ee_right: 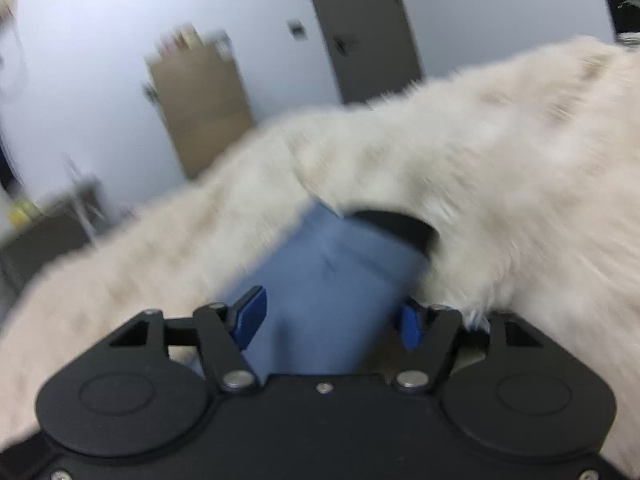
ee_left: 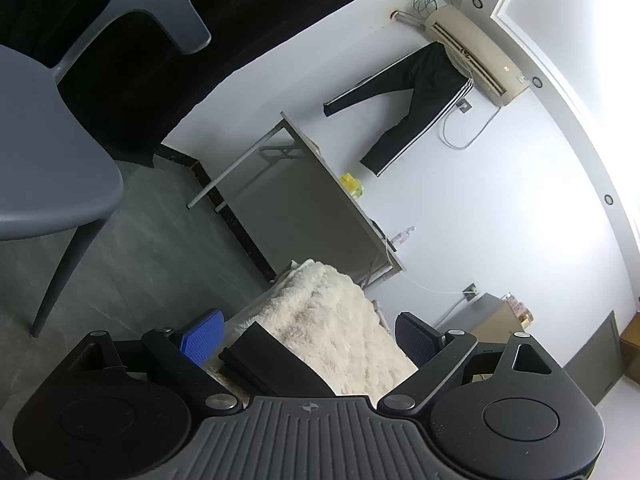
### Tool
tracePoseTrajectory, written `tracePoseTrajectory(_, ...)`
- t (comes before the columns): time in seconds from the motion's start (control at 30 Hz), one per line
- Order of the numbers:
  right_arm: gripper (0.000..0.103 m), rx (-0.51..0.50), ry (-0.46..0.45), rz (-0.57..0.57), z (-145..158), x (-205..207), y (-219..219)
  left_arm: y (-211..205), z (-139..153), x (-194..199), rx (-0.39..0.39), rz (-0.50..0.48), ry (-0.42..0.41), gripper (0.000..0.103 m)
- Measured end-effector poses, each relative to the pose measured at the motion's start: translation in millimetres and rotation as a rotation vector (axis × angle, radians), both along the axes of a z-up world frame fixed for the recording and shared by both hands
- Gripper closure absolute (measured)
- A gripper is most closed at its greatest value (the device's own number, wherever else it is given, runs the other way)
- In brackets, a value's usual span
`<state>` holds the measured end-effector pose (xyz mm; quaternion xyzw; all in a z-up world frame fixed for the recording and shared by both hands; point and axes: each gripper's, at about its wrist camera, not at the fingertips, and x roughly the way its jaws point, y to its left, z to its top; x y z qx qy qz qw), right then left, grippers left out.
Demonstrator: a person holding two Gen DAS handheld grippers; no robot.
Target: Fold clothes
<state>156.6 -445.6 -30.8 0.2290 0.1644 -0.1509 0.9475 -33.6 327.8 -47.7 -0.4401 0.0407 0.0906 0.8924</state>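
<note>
The cream fleece garment (ee_right: 460,168) drapes across my right claw (ee_right: 332,320), soft, light, bulky; it will slump unless pinched at a hem. My right jaws stand part-spread, blue cloth (ee_right: 328,276) between them; grip unclear through blur. My left claw (ee_left: 308,340) is spread wide, empty, fleece just ahead. Grey chair (ee_left: 52,160) crowds that side; open floor beyond.

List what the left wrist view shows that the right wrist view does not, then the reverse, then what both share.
Only the left wrist view: a grey chair, black track pants hanging under an air conditioner, and the left hand-held gripper, open. Only the right wrist view: the right hand-held gripper, blue fabric between its fingers, a grey door. Both: the cream fluffy garment and white walls.
</note>
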Motion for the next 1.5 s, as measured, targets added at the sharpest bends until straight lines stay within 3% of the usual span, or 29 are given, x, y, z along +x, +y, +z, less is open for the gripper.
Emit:
tracePoseTrajectory(0.03, 0.098, 0.059, -0.020, -0.003, -1.1, 3.1, -7.4, -0.2, 0.2, -0.4, 0.001, -0.002, -0.001, 0.013)
tracePoseTrajectory(0.13, 0.098, 0.078, -0.076, 0.006, 11.2, 7.6, -8.6, -0.2, 0.1, -1.4, -0.002, -0.008, -0.009, 0.013)
tracePoseTrajectory(0.23, 0.098, -0.031, -0.158, 0.103, 51.5, 14.0, 5.9, -0.1, -0.9, 0.0, -0.005, -0.008, -0.008, 0.013)
tracePoseTrajectory(0.37, 0.098, -0.069, -0.268, 0.090, 106.1, 20.8, -4.1, -4.3, 1.9, 2.9, 0.027, -0.022, 0.006, 0.013)
tracePoseTrajectory(0.47, 0.098, -0.145, -0.309, 0.036, 145.3, 22.6, -19.5, -20.5, 13.0, 12.4, 0.135, -0.059, 0.071, 0.000)
tracePoseTrajectory(0.53, 0.097, -0.209, -0.275, -0.005, 157.2, 27.5, -27.3, -50.4, 27.1, 34.8, 0.293, -0.162, 0.189, 0.000)
tracePoseTrajectory(0.57, 0.097, -0.256, -0.228, -0.032, 159.3, 31.7, -29.6, -69.8, 32.4, 47.1, 0.381, -0.228, 0.250, 0.000)
tracePoseTrajectory(0.63, 0.097, -0.290, -0.129, -0.060, 154.8, 40.8, -30.6, -97.7, 34.9, 61.3, 0.476, -0.318, 0.321, 0.000)
tracePoseTrajectory(0.73, 0.097, -0.284, -0.036, -0.073, 141.1, 53.8, -28.3, -134.0, 32.6, 75.1, 0.558, -0.424, 0.392, 0.000)
tracePoseTrajectory(0.87, 0.097, -0.324, -0.034, -0.059, 132.1, 60.7, -1.4, -151.5, 25.2, 81.2, 0.558, -0.473, 0.441, 0.000)
tracePoseTrajectory(0.97, 0.096, -0.368, -0.039, -0.037, 141.8, 62.6, 21.7, -159.3, 15.7, 84.3, 0.574, -0.476, 0.486, 0.000)
tracePoseTrajectory(1.13, 0.095, -0.437, -0.062, 0.036, 163.5, 42.4, 72.0, -155.3, 13.3, 82.9, 0.555, -0.477, 0.484, 0.000)
tracePoseTrajectory(1.23, 0.094, -0.448, -0.109, 0.140, 177.2, 39.0, 112.1, -149.0, 14.2, 80.6, 0.531, -0.459, 0.473, 0.000)
tracePoseTrajectory(1.37, 0.093, -0.490, -0.157, 0.289, 185.7, 50.4, 196.5, -122.9, 18.4, 71.3, 0.472, -0.360, 0.434, 0.000)
tracePoseTrajectory(1.43, 0.090, -0.497, -0.165, 0.390, 180.4, 49.2, 247.2, -103.1, 20.5, 60.2, 0.459, -0.223, 0.421, 0.000)
tracePoseTrajectory(1.5, 0.090, -0.505, -0.162, 0.492, 170.0, 47.5, 296.7, -92.8, 21.9, 52.8, 0.425, -0.158, 0.397, 0.000)
